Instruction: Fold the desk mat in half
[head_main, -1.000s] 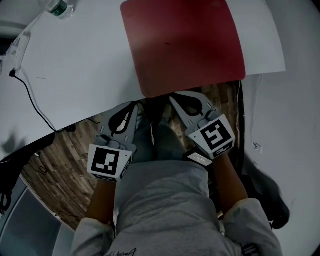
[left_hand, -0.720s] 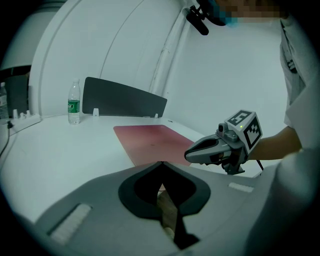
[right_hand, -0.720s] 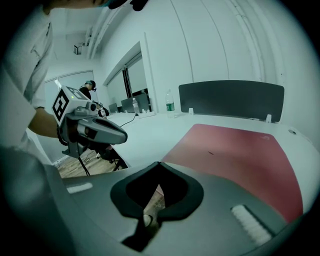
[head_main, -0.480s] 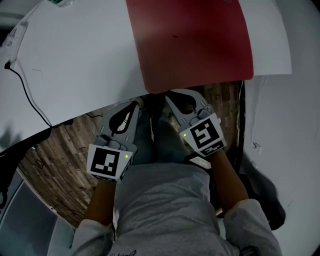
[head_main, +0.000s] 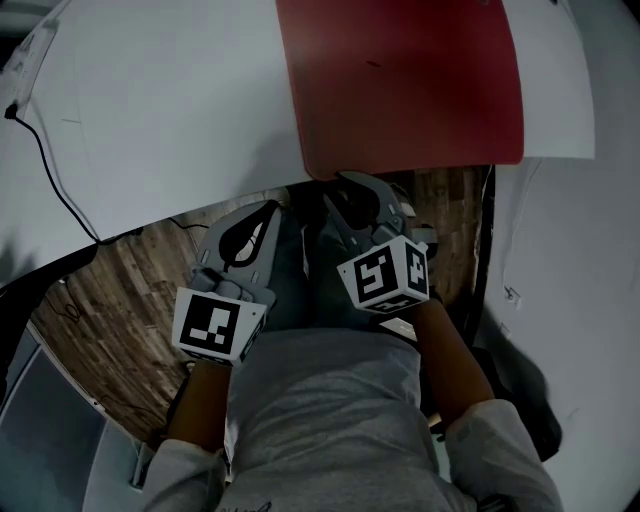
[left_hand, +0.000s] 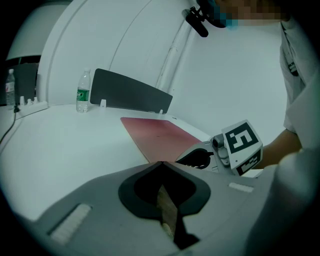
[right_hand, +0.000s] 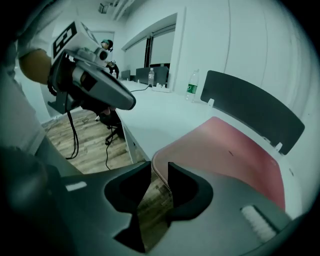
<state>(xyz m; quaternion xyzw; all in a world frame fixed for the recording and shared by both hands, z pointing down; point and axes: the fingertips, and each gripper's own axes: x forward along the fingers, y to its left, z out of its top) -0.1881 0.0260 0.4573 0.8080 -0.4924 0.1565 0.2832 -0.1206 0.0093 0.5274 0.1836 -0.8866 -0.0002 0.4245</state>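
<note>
left gripper (left_hand: 161, 163): jaws closed, empty | right gripper (right_hand: 159, 169): jaws just opening, apart, mat (right_hand: 235, 155) corner in gap, unpinched | mat: flat, overhangs bench (head_main: 170, 110) edge

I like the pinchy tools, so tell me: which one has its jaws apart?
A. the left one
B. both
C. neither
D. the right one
D: the right gripper has its jaws apart. They have just been opening, and the near corner of the red desk mat shows in the gap, not pinched. The left gripper has its jaw tips together with nothing between them.
</note>
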